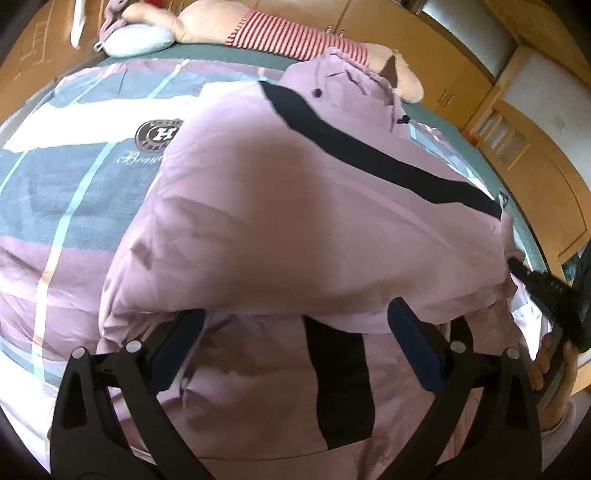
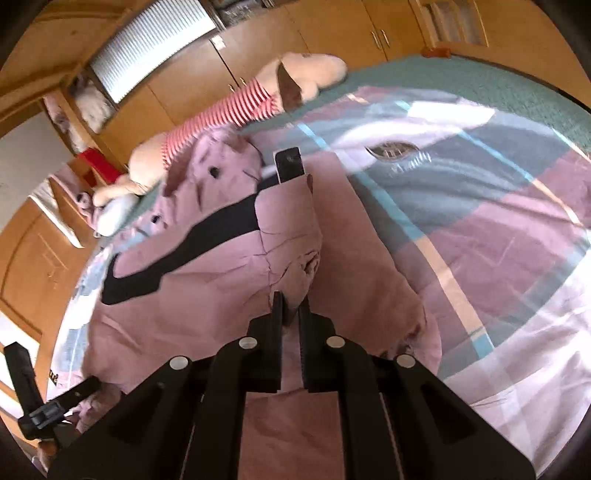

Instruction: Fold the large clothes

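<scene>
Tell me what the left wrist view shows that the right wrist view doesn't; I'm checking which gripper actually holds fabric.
Only the left wrist view shows the left gripper, jaws wide apart over the mauve padded jacket with black stripes, gripping nothing. Only the right wrist view shows the right gripper pinched shut on a bunched fold of that jacket, plus a white slatted panel. Both share the jacket, the striped plush toy, and the patchwork quilt.

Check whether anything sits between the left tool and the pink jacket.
Nothing visible does. The left tool hangs open right over the pink jacket, with only its fabric between the fingers. The right tool is already shut on a fold of it.
</scene>
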`<state>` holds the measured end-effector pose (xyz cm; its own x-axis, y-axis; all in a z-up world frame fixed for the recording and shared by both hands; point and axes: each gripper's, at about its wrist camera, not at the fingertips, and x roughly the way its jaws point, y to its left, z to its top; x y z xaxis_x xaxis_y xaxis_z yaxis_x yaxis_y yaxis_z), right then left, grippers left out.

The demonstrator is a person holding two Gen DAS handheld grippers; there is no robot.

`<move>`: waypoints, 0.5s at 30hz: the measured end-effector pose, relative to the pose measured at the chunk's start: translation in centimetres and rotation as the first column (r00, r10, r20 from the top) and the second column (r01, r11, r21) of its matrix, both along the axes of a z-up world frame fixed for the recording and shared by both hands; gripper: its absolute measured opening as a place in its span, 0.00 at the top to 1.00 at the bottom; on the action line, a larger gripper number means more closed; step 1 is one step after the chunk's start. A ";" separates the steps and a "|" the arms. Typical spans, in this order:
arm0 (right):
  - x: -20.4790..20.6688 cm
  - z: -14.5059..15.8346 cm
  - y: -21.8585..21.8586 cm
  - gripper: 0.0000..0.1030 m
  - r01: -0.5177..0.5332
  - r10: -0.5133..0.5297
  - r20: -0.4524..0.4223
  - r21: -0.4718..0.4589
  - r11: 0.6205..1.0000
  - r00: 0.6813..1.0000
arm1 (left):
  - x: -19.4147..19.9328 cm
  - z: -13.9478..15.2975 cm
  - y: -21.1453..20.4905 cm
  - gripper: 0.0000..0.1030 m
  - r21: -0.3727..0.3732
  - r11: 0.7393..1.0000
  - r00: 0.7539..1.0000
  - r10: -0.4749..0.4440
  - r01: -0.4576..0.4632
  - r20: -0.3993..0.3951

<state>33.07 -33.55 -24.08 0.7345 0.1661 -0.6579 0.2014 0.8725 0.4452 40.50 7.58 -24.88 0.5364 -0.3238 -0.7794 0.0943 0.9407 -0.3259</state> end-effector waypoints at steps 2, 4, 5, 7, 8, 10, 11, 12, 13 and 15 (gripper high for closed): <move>0.3 -0.8 0.1 0.92 -0.003 0.002 -0.041 -0.017 1.000 0.999 | 0.2 -0.3 0.5 0.03 -0.019 1.000 1.000 0.015 -0.015 -0.019; 0.6 -2.2 0.4 0.90 -0.025 0.020 -0.098 -0.042 0.999 0.995 | 0.2 -0.4 0.9 0.03 -0.037 0.999 0.999 0.028 -0.029 -0.025; 0.6 -2.5 0.3 0.89 -0.027 0.023 -0.106 -0.033 0.999 0.994 | 0.2 -0.2 1.0 0.03 -0.043 0.999 0.999 0.032 -0.032 -0.021; 0.2 -1.9 0.1 0.68 0.001 -0.006 -0.106 -0.045 0.999 0.994 | -0.2 0.5 1.1 0.03 -0.040 0.998 0.999 0.048 -0.047 0.006; -0.4 -1.1 -0.1 0.61 0.047 -0.054 -0.081 -0.089 0.995 0.995 | -0.4 0.9 1.1 0.03 -0.033 0.998 0.998 0.056 -0.055 0.024; -1.5 0.1 0.0 0.49 0.120 -0.123 -0.013 -0.162 0.979 0.992 | -0.8 1.6 0.9 0.03 0.009 0.997 0.995 0.073 -0.074 0.066; -2.0 0.6 0.2 0.49 0.144 -0.142 0.025 -0.192 0.971 0.990 | -0.9 1.8 0.8 0.03 0.033 0.996 0.994 0.079 -0.082 0.081; -2.2 1.2 0.8 0.49 0.133 -0.122 0.064 -0.223 0.966 0.990 | -1.0 1.9 0.7 0.03 0.053 0.995 0.992 0.082 -0.087 0.091; -2.1 1.3 1.4 0.49 0.106 -0.091 0.070 -0.244 0.964 0.993 | -1.0 1.9 0.5 0.03 0.076 0.993 0.992 0.083 -0.090 0.098; -1.8 0.9 2.9 0.49 0.025 -0.007 0.068 -0.269 0.963 0.998 | -1.0 1.9 0.2 0.03 0.104 0.991 0.991 0.079 -0.090 0.106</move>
